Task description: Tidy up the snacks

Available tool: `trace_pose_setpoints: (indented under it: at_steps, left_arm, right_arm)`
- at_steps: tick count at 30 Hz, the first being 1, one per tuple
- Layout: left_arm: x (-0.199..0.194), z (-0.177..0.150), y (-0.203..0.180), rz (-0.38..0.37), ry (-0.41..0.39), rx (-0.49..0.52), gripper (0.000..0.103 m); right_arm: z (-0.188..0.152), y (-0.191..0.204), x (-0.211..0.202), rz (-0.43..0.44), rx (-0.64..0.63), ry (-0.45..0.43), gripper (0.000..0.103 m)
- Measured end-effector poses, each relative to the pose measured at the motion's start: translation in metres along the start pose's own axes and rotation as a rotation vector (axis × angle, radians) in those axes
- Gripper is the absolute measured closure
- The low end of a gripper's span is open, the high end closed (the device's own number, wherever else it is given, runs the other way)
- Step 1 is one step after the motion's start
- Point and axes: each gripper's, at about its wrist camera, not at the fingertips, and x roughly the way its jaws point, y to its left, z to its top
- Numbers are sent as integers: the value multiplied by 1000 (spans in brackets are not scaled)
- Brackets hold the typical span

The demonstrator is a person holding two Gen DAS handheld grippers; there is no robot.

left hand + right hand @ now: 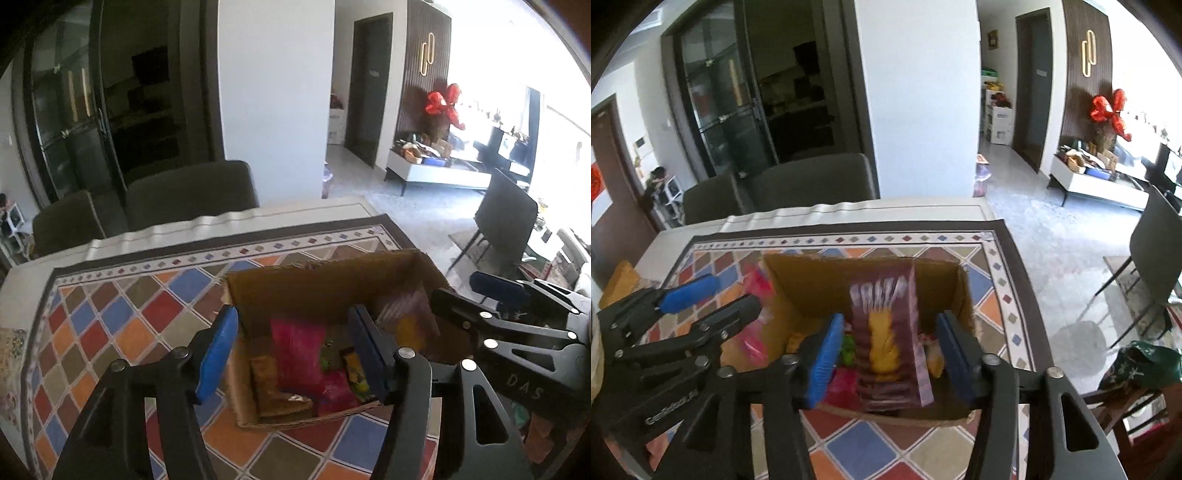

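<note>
Left wrist view: the left claw (291, 347) hangs over an open corrugated cardboard box (317, 288), its blue ribbed pads spread with nothing between them. The box has raw, slightly frayed top edges and stands on a glossy table mat (122, 314) printed with a diamond grid of red, blue, orange and olive. Inside lie crinkly packets: a brown one (273, 384) at 7 o'clock in the box, a bright pink one (299, 350) beside it, and a yellow-green wrapper (356, 373) against the right pad. At 3 o'clock the right claw (465, 291) enters; its black linkage lies over the box's right wall.

Right wrist view: the left claw (735, 291) comes in from 9 o'clock, and a loose pink packet (757, 288) lies on the mat just outside the box's left wall. The right claw (886, 354) is spread too, its pads apart from the tall purple snack box (886, 332) standing between them. This flat-sided carton leans slightly, its long axis running toward 12 o'clock, lettering at the far end. The mat's dark border and the table (849, 210) edge lie just past the cardboard box on the right; open floor beyond. Two padded chairs (812, 181) stand close behind the table.
</note>
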Motion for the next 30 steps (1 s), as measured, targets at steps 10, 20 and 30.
trace_pose_setpoints:
  at_steps: [10,20,30]
  left_arm:
    - [-60,-37,-7,75,-119,36,29]
    - [-130,-87,-20,76,-251,42,11]
    - [-188,-135,-31,106,-332,28,0]
  right_arm:
    - [-31,-4,-32,-18,23,-58,40]
    - [-90,3,-91,-30,21,-135,32]
    - [-137,14,-148,-91,-15,-227,20]
